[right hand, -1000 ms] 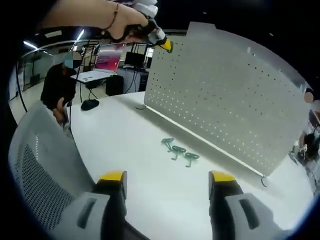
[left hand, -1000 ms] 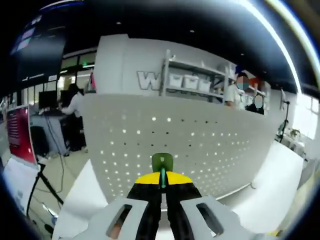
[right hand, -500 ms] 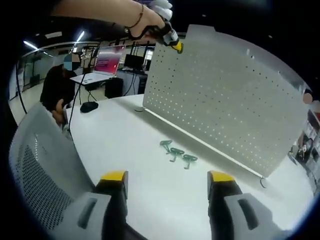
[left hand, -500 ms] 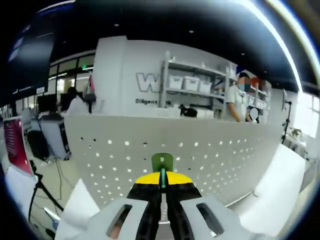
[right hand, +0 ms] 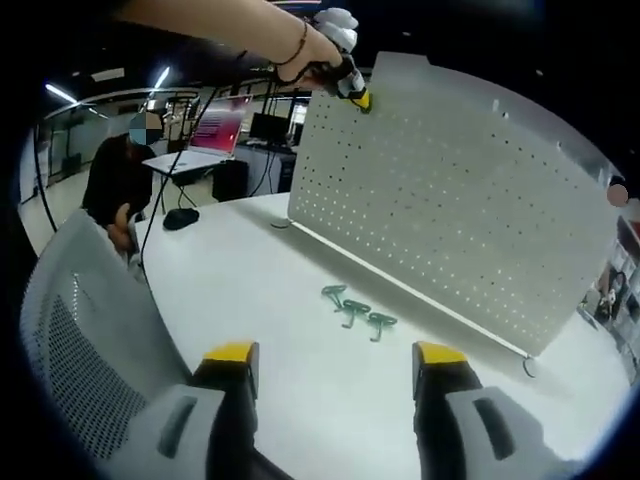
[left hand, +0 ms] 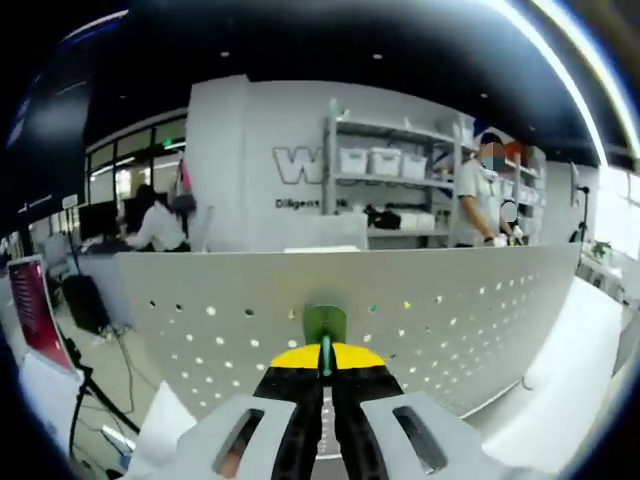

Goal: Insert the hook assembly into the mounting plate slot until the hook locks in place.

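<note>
Two claws are mine. My left claw (left hand: 323, 362) holds a green hook (left hand: 325, 324) tight, near the board's (right hand: 450, 200) top edge. My right claw (right hand: 333, 355) waits wide over the desk (right hand: 250, 290). I should line up slowly, then push straight in.
</note>
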Tool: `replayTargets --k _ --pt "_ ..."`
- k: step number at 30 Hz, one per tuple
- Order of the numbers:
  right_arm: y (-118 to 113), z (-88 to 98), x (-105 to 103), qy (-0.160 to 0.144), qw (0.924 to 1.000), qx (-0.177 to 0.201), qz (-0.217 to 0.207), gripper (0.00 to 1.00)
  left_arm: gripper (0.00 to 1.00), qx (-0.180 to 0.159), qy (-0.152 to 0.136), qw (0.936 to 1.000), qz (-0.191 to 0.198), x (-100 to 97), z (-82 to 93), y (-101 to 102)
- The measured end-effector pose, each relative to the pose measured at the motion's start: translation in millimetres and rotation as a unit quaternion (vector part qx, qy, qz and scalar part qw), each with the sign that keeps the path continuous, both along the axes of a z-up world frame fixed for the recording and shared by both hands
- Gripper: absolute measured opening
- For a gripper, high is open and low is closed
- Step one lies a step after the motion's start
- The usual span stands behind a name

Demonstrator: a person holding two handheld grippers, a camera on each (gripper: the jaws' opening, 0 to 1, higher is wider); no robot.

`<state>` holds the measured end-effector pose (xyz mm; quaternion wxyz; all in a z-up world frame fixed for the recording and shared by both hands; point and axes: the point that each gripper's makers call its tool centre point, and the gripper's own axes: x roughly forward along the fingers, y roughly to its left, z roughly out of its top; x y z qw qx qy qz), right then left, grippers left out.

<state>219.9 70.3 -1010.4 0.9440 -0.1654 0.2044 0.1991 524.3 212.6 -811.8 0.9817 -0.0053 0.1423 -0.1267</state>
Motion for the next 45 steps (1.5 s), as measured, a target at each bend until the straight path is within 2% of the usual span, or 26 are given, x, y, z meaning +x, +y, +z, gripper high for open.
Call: replayTargets --k 2,8,12,13,15,17,21,22,25,29,34,36,37,39,41,45 --pt "-0.3 0.2 0.1 0.0 1.0 0.001 0.0 0.58 0.01 0.013 0.0 0.9999 -0.001 -0.5 0.6 -2.2" --pt "-1.1 2.4 1.1 -0.005 1.0 0.006 -0.002 0.58 0.01 0.015 0.004 0.9999 0.002 -3.1 2.0 -4.2" --pt "-2.1 3.6 1.3 -0.006 0.9999 0.008 -0.004 0.58 0.01 0.029 0.026 0.9992 -0.002 -5.8 -1.0 -11.2" --pt "-2.8 3.5 1.2 -0.006 0.9999 0.008 -0.006 0.58 0.01 0.023 0.028 0.9994 0.001 -4.2 2.2 -10.6" --pt "-3.7 4.3 1.2 -0.008 0.9999 0.009 -0.007 0.58 0.01 0.024 0.04 0.9989 -0.001 4.6 -3.4 -5.5" --pt "-4.1 6.1 1.1 -0.011 0.9999 0.009 -0.008 0.57 0.01 0.033 0.051 0.9982 -0.004 5.1 -7.3 -5.3" --pt "-4.7 7.2 1.1 -0.015 0.9998 0.008 -0.008 0.57 0.01 0.028 0.051 0.9983 -0.004 5.3 -6.3 -6.9" --pt "-4.9 7.5 1.2 -0.016 0.9998 0.008 -0.008 0.57 0.01 0.037 0.061 0.9975 -0.007 3.7 -9.5 -8.5" --pt "-4.7 8.1 1.2 -0.018 0.9998 0.009 -0.008 0.57 0.01 0.043 0.06 0.9973 -0.007 5.0 -6.9 -7.1" --pt "-5.0 8.8 1.4 -0.02 0.9997 0.009 -0.009 0.58 0.01 0.023 0.068 0.9974 -0.004 2.4 -6.4 -5.9" --pt "-5.7 7.7 1.3 -0.016 0.9997 0.01 -0.012 0.59 0.03 0.045 0.054 0.9975 -0.009 -4.4 -6.5 -7.1" --pt "-5.3 6.4 1.2 -0.014 0.9998 0.009 -0.011 0.59 0.05 0.016 0.079 0.9964 -0.026 -8.4 -13.0 -13.3" --pt "-5.3 6.2 1.2 -0.013 0.9998 0.009 -0.011 0.59 0.04 0.021 0.076 0.9967 -0.022 -7.4 -13.2 -10.0" --pt "-5.4 5.3 1.3 -0.012 0.9998 0.008 -0.011 0.59 0.11 0.035 0.081 0.9959 -0.019 -9.3 -18.6 -6.8" --pt "-6.1 4.1 1.5 -0.009 0.9999 0.007 -0.013 0.59 0.21 0.028 0.087 0.9957 -0.018 -11.7 -23.0 -5.4" --pt "-6.9 2.2 1.9 -0.004 0.9999 0.007 -0.014 0.6 0.26 0.009 0.091 0.9957 -0.016 -16.6 -25.5 0.1"
